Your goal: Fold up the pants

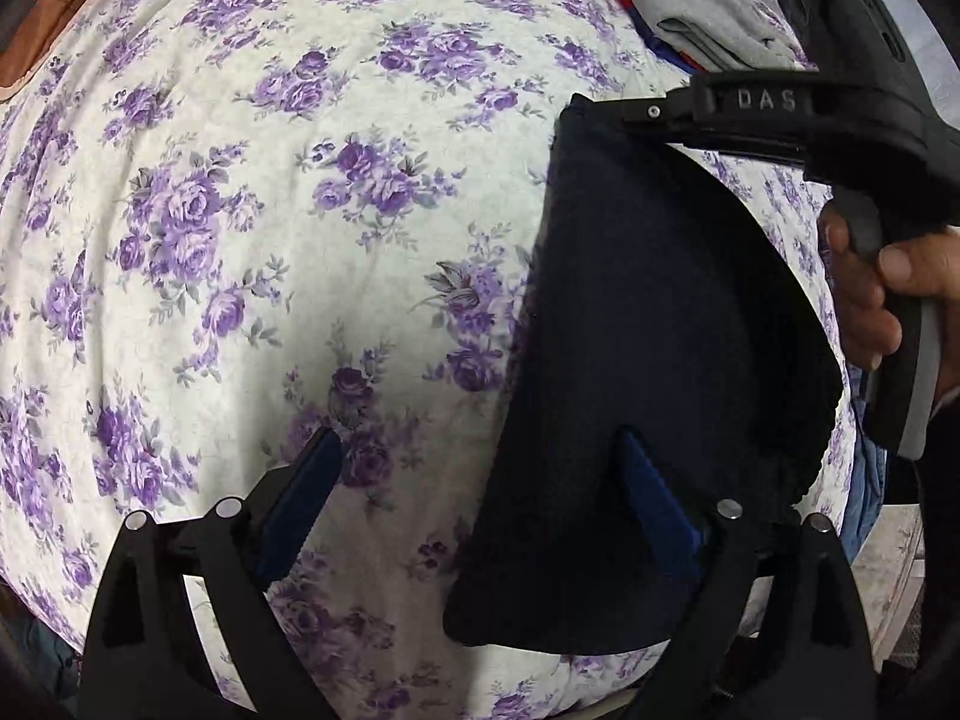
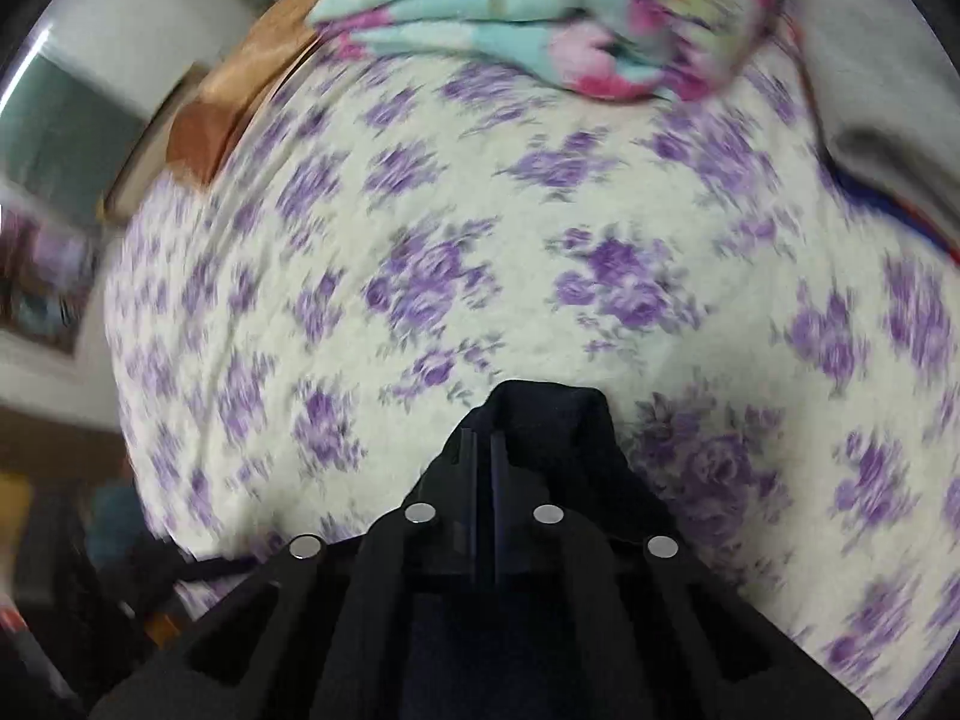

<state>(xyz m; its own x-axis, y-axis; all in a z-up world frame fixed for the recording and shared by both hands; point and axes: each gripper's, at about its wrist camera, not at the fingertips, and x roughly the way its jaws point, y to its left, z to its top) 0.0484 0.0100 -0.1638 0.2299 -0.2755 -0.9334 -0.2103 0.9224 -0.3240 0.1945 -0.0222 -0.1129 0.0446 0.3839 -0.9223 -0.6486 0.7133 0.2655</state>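
Note:
The dark navy pants [image 1: 654, 324] hang folded above the bedsheet [image 1: 252, 228], white with purple flowers, on the right of the left wrist view. My right gripper [image 1: 642, 111] pinches their top corner there. In the right wrist view my right gripper [image 2: 483, 438] is shut on the dark pants cloth [image 2: 552, 420], which bunches over its tips. My left gripper [image 1: 480, 450] is open and holds nothing; its right blue finger [image 1: 651, 480] is in front of the pants' lower part, its left finger [image 1: 300, 486] over the sheet.
A turquoise and pink flowered blanket [image 2: 540, 6] lies at the far end of the bed. A grey garment [image 1: 702, 6] lies at the far right. An orange-brown headboard edge [image 2: 240, 96] shows at the upper left. The right wrist view is motion-blurred.

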